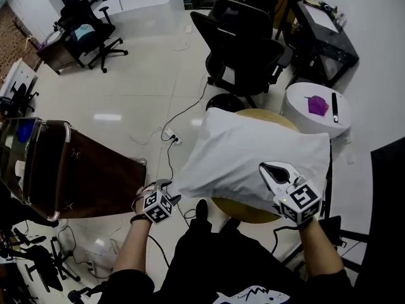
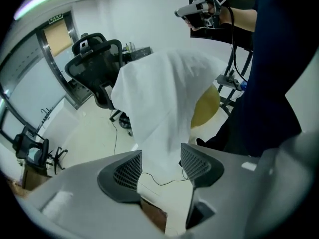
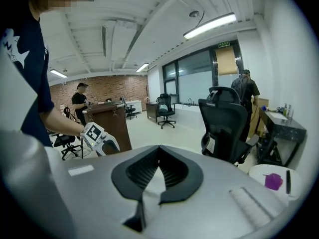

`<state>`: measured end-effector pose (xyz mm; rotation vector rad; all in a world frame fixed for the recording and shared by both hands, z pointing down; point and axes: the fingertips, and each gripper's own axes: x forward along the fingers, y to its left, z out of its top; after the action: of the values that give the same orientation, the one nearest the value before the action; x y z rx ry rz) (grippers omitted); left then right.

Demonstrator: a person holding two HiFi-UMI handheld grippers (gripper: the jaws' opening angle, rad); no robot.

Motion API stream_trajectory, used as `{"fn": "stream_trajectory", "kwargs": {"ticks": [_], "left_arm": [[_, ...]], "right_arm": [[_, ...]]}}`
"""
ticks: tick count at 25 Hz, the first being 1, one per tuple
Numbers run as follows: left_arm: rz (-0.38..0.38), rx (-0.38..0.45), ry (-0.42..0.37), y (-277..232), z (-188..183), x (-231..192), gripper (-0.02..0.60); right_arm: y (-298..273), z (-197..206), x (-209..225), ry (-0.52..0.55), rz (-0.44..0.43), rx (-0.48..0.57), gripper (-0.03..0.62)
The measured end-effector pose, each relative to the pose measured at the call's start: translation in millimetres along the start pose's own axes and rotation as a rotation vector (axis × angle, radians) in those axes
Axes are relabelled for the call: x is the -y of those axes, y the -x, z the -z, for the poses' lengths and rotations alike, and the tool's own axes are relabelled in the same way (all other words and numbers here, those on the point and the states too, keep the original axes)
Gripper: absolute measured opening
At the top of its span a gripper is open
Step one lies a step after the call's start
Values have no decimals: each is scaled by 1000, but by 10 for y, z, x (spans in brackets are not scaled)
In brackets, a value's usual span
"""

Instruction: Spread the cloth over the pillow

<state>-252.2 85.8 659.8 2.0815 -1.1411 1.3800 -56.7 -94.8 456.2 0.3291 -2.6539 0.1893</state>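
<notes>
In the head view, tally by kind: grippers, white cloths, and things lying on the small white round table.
Grippers: 2 (left gripper, right gripper)
White cloth: 1
Purple object: 1
Black stick: 1
Total: 5

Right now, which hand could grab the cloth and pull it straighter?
Left. The left gripper is open, with the cloth hanging right at its jaws. The right gripper is shut and held up above the cloth, so it would have to open first.
</notes>
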Motion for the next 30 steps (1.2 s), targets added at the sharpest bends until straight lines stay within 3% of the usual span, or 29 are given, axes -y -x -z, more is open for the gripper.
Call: {"fn": "stream_trajectory", "kwargs": {"ticks": [5,8,10,14,19,21,25,30], "left_arm": [[84,-10,-67,-249,237,65,242],[100,-13,-164,-389,295,135,237],[79,-11,-242,-453,308,161,196],[15,24,-381,-438,298,155,30],[-37,44,-546,-108,224,272,7],[-27,60,-559,-11,241,365,5],[58,58,-512,15,395,618,5],[78,79,-503,-16,365,706,5]], "right_arm": [[-361,-205,-159,-15,25,9,6],[-569,-340,-297,-4,16,-3,6],[-692,-354,-373,0,11,-18,6],[-938,-393,-508,-6,-3,-33,6],[-1212,-391,-582,7,-35,-63,6],[-1343,-338,-580,11,-40,-83,6],[-1645,-242,-696,50,-94,-122,7],[-2008,86,-908,122,-170,-222,8]]}}
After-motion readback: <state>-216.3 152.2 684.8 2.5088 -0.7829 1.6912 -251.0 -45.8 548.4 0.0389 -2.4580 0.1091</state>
